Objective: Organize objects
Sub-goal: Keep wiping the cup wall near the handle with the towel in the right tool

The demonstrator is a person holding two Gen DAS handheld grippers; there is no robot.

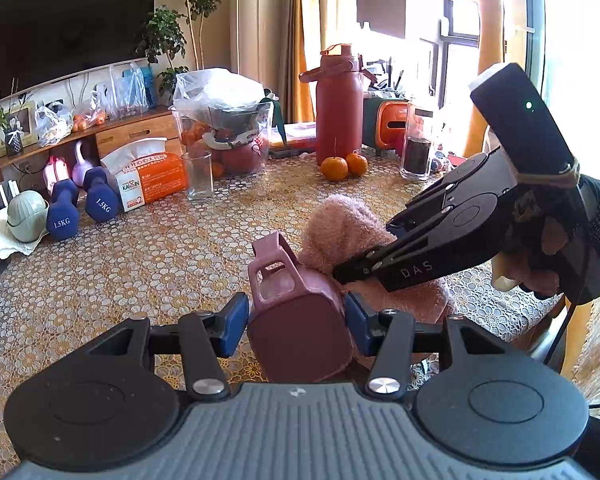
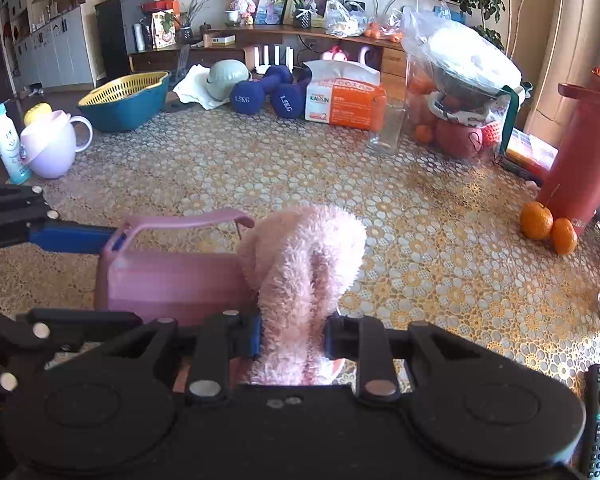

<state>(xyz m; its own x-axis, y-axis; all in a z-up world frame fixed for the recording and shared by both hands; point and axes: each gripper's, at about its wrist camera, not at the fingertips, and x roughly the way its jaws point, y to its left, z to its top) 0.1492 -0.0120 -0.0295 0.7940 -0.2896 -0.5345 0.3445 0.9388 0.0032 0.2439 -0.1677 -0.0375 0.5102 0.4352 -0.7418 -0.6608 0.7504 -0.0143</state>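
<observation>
left wrist view:
left gripper [image 1: 296, 322]: clamped on the pink jug [image 1: 298, 320], blue pads pressed on both sides.
jug's place: low over the patterned tablecloth [image 1: 140, 264], fluffy pink cloth [image 1: 340, 228] touching its far side.
right gripper [image 1: 342, 274]: tips buried in the cloth beside the jug.

right wrist view:
right gripper [image 2: 292, 334]: pinched tight on the cloth [image 2: 304, 260].
cloth's place: pressed against the jug [image 2: 172, 280], probably going in or wiping it.
tip: brace the jug steady and level; move the cloth slowly, keeping the pinch.
</observation>
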